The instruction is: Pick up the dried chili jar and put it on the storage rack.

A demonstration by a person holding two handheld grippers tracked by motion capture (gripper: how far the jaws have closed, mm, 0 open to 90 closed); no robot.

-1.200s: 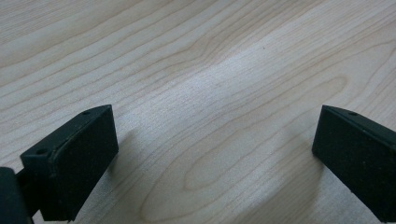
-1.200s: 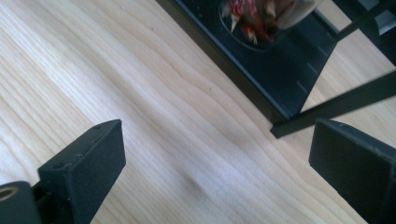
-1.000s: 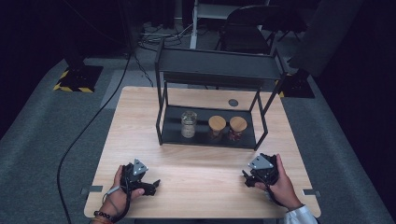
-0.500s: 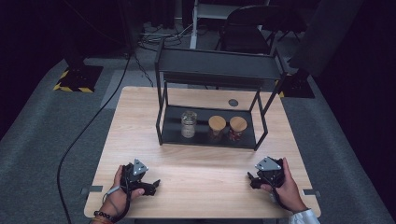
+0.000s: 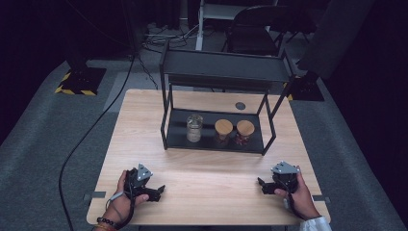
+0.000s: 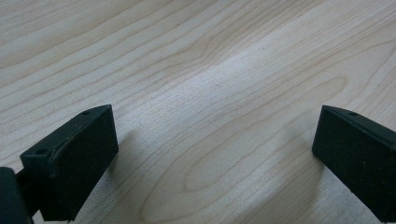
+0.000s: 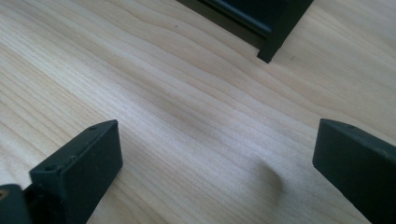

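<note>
The left gripper (image 5: pixel 156 191) rests on the wooden table (image 5: pixel 211 175), jaws spread and empty. On the black rack's (image 5: pixel 219 67) lower shelf stand a clear glass jar (image 5: pixel 194 128) and two cork-lidded jars (image 5: pixel 223 132), contents indistinct. The right gripper (image 5: pixel 265 186) rests likewise, jaws apart; its view cuts off the rack's foot (image 7: pixel 275 44).

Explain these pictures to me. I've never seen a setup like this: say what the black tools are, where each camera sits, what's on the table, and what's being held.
A person sits at a wooden table, holding a hand-operated two-jaw gripper in each hand: left gripper, right gripper. One picture comes from a camera above, looking down. The other two come from cameras riding on each gripper, looking along its black jaws at the tabletop. Both grippers are open and hold nothing. On the table stands a black metal rack; its lower shelf holds a clear glass jar and two jars with wooden lids.
</note>
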